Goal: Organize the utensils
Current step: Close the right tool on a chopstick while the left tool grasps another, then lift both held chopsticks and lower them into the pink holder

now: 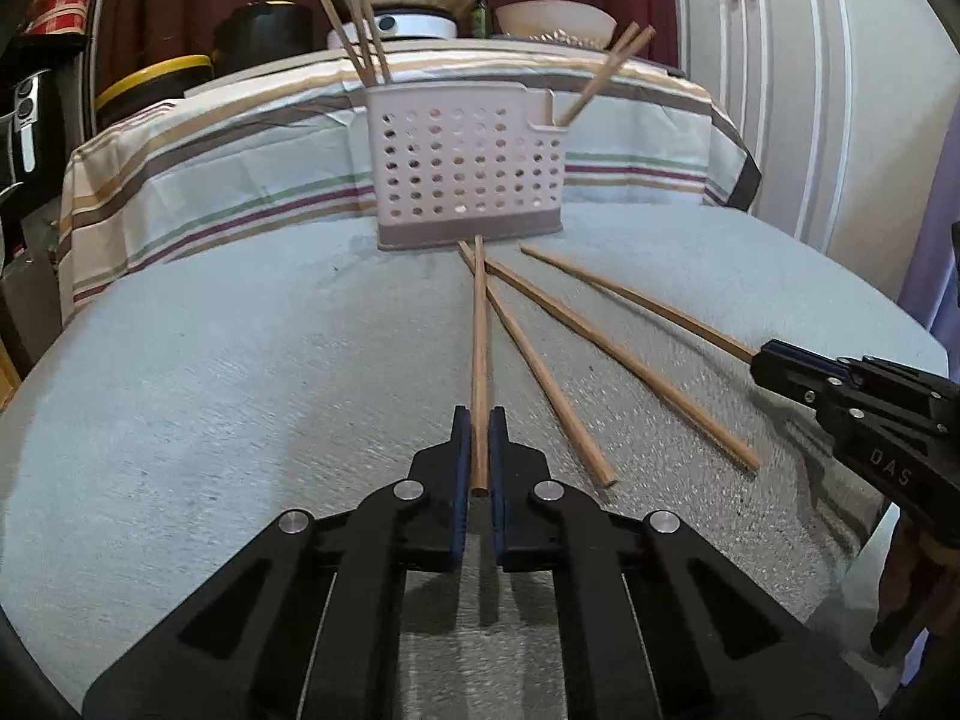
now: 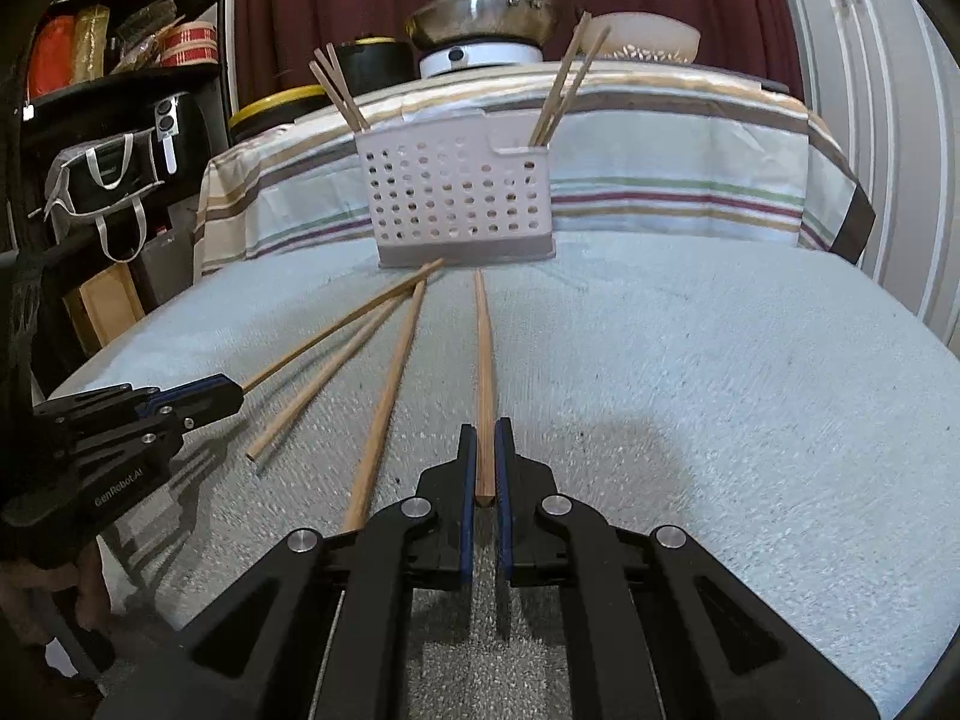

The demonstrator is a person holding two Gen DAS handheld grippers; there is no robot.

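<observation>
Slim wooden chopstick (image 1: 480, 354), clamped in left tongs (image 1: 479, 420)

The basket (image 1: 468, 168) walls hide the lower ends of the chopsticks (image 1: 360, 30) standing in it. The pan (image 2: 480, 18) handle runs off the top edge. The person's hand (image 2: 36, 588) is mostly cut off, dark, hard to make out.
</observation>
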